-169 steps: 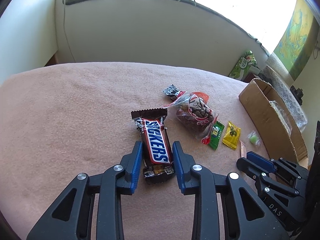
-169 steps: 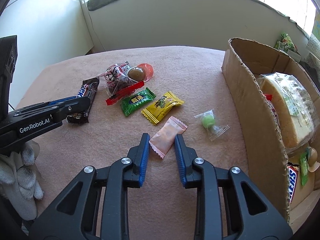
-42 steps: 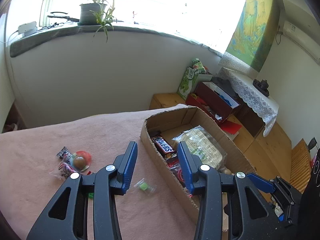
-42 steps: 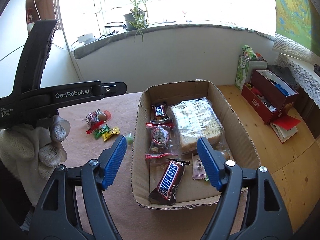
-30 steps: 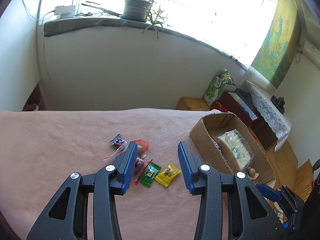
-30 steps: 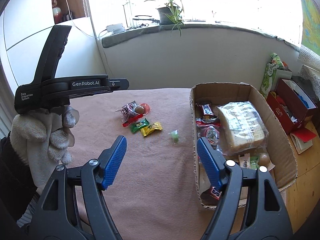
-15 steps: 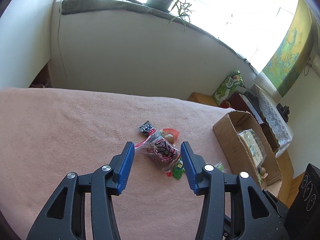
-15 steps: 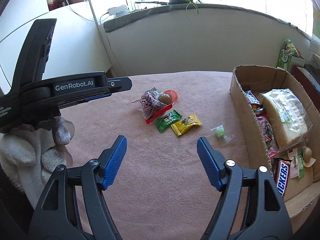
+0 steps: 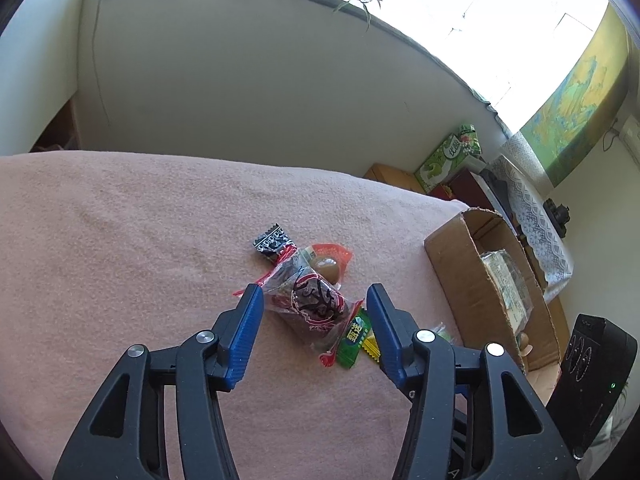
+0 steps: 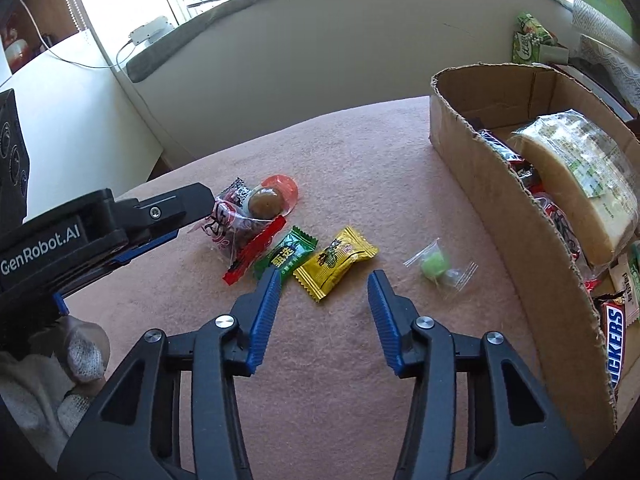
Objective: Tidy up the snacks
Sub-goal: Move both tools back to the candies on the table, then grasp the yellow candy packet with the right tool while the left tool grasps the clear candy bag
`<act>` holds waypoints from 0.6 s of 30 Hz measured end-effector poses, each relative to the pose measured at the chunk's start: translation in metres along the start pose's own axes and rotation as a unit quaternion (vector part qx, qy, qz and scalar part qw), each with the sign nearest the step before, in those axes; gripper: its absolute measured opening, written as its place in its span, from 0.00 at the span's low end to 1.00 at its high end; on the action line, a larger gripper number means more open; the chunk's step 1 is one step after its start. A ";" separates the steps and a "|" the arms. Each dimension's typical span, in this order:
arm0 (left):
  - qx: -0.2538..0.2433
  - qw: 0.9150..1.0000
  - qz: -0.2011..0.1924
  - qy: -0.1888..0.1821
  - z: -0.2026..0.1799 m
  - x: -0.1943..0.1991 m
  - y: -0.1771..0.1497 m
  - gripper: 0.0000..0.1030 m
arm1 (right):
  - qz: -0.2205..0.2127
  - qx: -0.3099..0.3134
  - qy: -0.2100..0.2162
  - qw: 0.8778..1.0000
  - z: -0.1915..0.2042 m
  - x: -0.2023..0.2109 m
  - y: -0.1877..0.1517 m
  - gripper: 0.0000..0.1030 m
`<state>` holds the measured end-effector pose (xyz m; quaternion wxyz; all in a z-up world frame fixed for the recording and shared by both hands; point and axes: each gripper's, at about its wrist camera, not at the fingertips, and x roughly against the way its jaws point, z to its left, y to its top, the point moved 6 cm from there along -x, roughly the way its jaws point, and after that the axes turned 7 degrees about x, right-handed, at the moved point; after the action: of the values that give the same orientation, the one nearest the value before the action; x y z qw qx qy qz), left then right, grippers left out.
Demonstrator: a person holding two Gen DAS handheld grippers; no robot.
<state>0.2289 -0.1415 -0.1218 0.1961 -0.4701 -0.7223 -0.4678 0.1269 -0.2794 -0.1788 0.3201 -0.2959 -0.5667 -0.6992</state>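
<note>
A: What has changed for us since half a second ago?

B: We have come lower over the pink worktop (image 10: 352, 380). Our left gripper (image 9: 314, 300) now straddles the clear bag (image 9: 310, 300) of dark snacks; its jaws are opening, halfway wide, pads off the bag. Our right gripper (image 10: 324, 282), wide a moment ago, is closing, with the near corner of the yellow packet (image 10: 334, 264) just entering the gap, untouched.

A: And around us?

B: Beyond the left gripper lie a black sachet (image 9: 272, 240) and an orange-wrapped brown sweet (image 9: 326, 266). The green packet (image 10: 286, 256) sits by the right gripper's left fingertip (image 10: 272, 280), touching the yellow one. The green candy (image 10: 436, 266) lies right of the gripper, near the box (image 10: 500, 208), which holds bread (image 10: 580, 176) and a Snickers (image 10: 614, 344).

A: Anything in the way?

B: The packets crowd each other, and the bag's red edge overlaps the green one.
</note>
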 end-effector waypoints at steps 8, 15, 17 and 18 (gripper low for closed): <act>-0.004 1.000 0.013 0.009 0.002 -0.015 0.001 0.52 | 0.012 -0.009 -0.007 1.000 0.000 -0.018 0.009 0.43; -0.016 0.999 0.012 0.026 0.012 -0.021 -0.004 0.54 | 0.013 0.027 -0.023 0.999 0.012 -0.026 0.015 0.42; -0.022 0.999 0.011 0.027 0.011 -0.020 -0.005 0.53 | 0.013 0.031 -0.026 0.999 0.012 -0.026 0.015 0.39; -0.027 0.999 0.010 0.028 0.011 -0.019 -0.005 0.52 | 0.013 0.033 -0.026 0.999 0.011 -0.025 0.015 0.37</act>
<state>0.2354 -0.1424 -0.1434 0.2076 -0.4692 -0.6990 -0.4982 0.1553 -0.2676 -0.1872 0.3237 -0.3107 -0.5941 -0.6677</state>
